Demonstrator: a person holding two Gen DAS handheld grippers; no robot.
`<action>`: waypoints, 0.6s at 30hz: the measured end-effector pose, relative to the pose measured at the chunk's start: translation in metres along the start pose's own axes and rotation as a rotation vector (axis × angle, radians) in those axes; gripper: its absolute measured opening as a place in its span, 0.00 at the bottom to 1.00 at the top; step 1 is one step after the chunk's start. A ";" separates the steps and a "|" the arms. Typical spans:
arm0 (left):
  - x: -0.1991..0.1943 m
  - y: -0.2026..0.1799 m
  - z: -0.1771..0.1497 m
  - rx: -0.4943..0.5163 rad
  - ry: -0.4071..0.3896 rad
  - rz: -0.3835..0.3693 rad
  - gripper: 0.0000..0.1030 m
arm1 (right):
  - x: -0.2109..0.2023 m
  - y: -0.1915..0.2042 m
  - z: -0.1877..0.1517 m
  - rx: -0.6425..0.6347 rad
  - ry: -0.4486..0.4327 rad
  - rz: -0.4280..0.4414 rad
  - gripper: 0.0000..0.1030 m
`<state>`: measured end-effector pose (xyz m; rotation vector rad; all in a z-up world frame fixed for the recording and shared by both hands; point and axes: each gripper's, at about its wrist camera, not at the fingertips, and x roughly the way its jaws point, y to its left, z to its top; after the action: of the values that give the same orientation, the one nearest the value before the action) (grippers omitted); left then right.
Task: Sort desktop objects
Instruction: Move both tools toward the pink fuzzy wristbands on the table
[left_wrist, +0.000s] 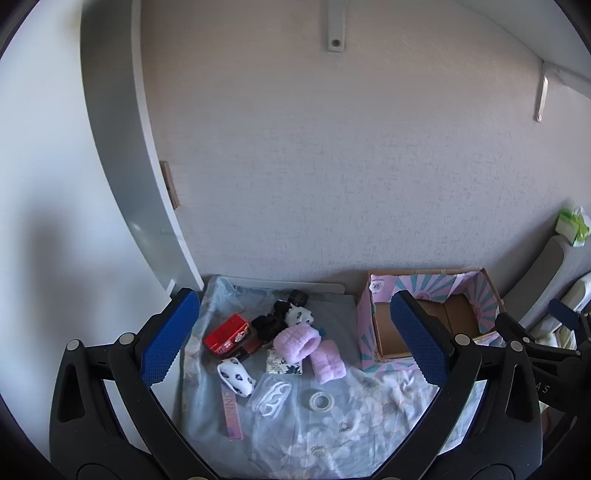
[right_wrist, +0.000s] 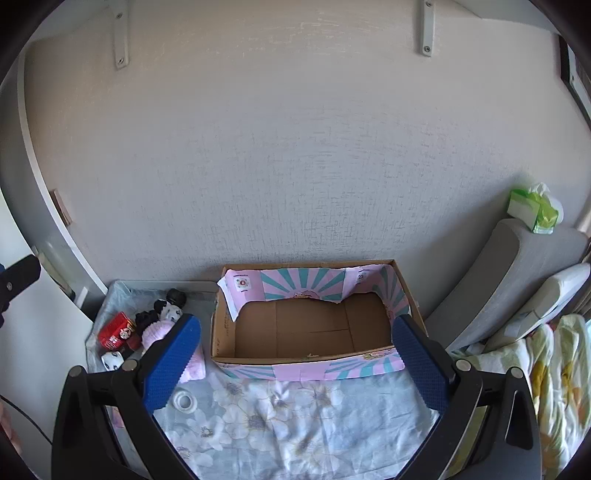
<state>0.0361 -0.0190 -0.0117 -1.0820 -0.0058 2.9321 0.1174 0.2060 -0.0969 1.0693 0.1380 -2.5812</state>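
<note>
Both grippers are released and hold nothing. The left gripper (left_wrist: 295, 339) hangs with jaws fully spread above the clutter at lower centre of its frame. The right gripper (right_wrist: 295, 363) stands equally wide over the empty cardboard box (right_wrist: 314, 332), centre frame.

Items to sort lie on the flowered cloth (left_wrist: 332, 424) covering the table: red tin (left_wrist: 226, 333), purple fuzzy bands (left_wrist: 297, 341), panda-print pouch (left_wrist: 236, 376), clear plastic pack (left_wrist: 269, 398), tape roll (left_wrist: 321, 400).

Probable faults:
- The items touch and overlap, so one closure may catch two.
- Loose cloth may bunch under the fingers and be pinched.
- The low, flat tape roll may slip from the pads.
</note>
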 end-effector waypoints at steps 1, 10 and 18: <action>-0.001 -0.002 -0.001 0.006 -0.006 -0.005 1.00 | 0.000 0.001 0.000 -0.006 0.000 -0.002 1.00; -0.002 -0.005 -0.003 0.020 -0.008 -0.027 1.00 | 0.003 0.006 -0.002 -0.024 0.019 0.007 1.00; 0.013 -0.006 -0.007 0.019 0.070 -0.025 1.00 | 0.016 0.004 -0.009 -0.023 0.071 0.027 1.00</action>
<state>0.0306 -0.0128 -0.0252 -1.1726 0.0089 2.8642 0.1139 0.1992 -0.1142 1.1469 0.1693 -2.5131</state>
